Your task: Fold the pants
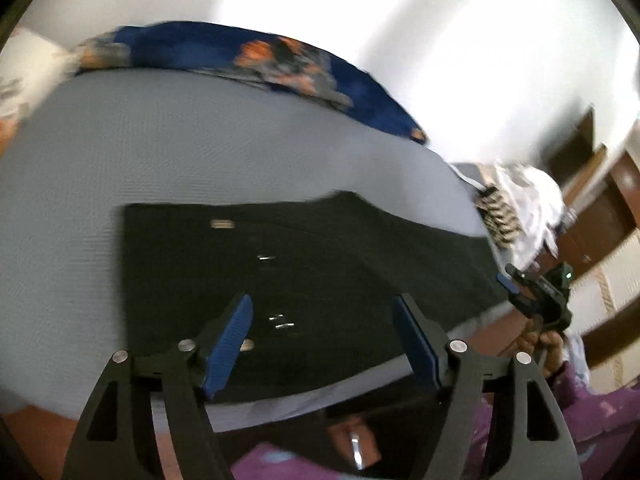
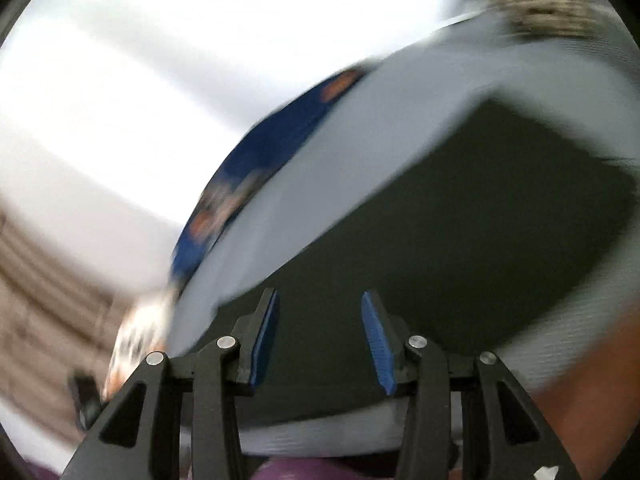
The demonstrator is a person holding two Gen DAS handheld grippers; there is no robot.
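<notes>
Dark pants [image 1: 304,264] lie flat on the grey bed sheet [image 1: 140,144], folded into a long rectangle with metal studs showing. Above their near edge my left gripper [image 1: 322,306] hangs open, blue pads apart with nothing between them. In the same view my right gripper [image 1: 510,278] shows at the pants' right end, held by a hand. The right wrist view is blurred by motion; there my right gripper [image 2: 318,300] stands open over the dark pants [image 2: 460,220], nothing between its pads.
A blue and orange patterned blanket [image 1: 248,56] lies along the far side of the bed. A heap of white and striped clothes [image 1: 516,204] sits at the bed's right end. A purple sleeve [image 1: 568,392] is at the lower right. Brown wooden furniture [image 1: 600,208] stands beyond.
</notes>
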